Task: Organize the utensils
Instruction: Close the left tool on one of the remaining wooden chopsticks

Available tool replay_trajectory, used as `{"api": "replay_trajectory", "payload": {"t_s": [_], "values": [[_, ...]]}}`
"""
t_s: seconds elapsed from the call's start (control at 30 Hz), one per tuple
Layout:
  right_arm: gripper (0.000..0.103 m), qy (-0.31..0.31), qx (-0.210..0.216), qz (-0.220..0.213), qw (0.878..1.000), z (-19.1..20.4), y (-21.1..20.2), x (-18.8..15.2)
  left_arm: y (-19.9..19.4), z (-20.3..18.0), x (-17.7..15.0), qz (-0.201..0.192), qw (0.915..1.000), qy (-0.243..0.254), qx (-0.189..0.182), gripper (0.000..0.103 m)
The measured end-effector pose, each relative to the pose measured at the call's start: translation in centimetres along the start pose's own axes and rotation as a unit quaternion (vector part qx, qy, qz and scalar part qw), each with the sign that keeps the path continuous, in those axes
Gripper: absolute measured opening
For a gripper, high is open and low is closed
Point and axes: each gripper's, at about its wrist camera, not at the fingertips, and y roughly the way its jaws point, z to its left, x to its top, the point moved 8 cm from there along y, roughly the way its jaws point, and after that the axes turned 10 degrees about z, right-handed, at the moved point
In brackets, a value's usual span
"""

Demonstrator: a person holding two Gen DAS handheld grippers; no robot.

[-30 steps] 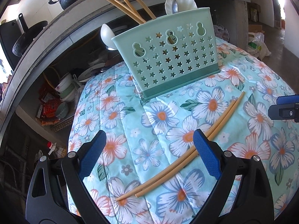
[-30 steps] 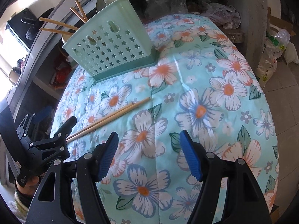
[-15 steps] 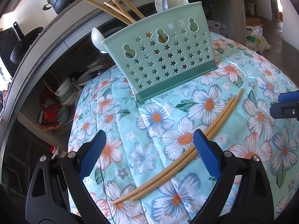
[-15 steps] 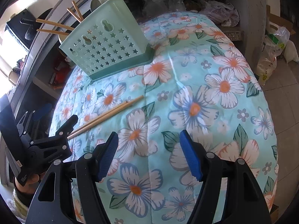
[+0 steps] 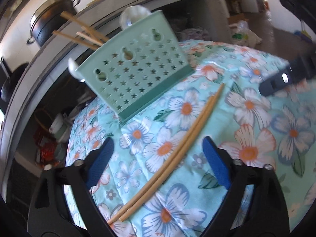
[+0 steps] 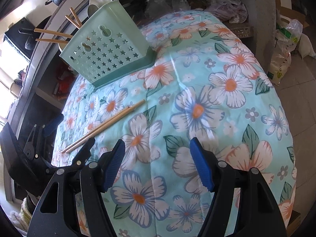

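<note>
Each camera rides on its own gripper and looks out along the two fingers, down onto the floral tablecloth (image 5: 246, 106) from close above. The left wrist view sits at the near left edge, tilted, facing the utensil basket (image 5: 134, 75) at the far edge. The right wrist view sits further right. Both share the basket and the loose chopsticks (image 6: 104, 125).

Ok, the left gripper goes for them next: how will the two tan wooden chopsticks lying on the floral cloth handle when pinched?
The two tan wooden chopsticks look thin, straight and rigid, so probably stiff and light. Lying side by side, they may roll or split apart. The soft quilted floral cloth likely yields under the open left gripper.
</note>
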Motion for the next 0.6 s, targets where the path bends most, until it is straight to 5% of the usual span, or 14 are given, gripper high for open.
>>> {"api": "replay_trajectory", "payload": {"t_s": [0.37,0.6], "values": [[0.066,0.013,0.015,-0.007,1.000,-0.5,-0.4,-0.3,0.5,-4.5,0.0,-0.009,0.9904,0.133,0.036,0.012],[0.066,0.017,0.022,-0.014,1.000,-0.6,-1.0,-0.4,-0.6,-6.0,-0.6,-0.020,0.9842,0.171,0.043,0.000]]}}
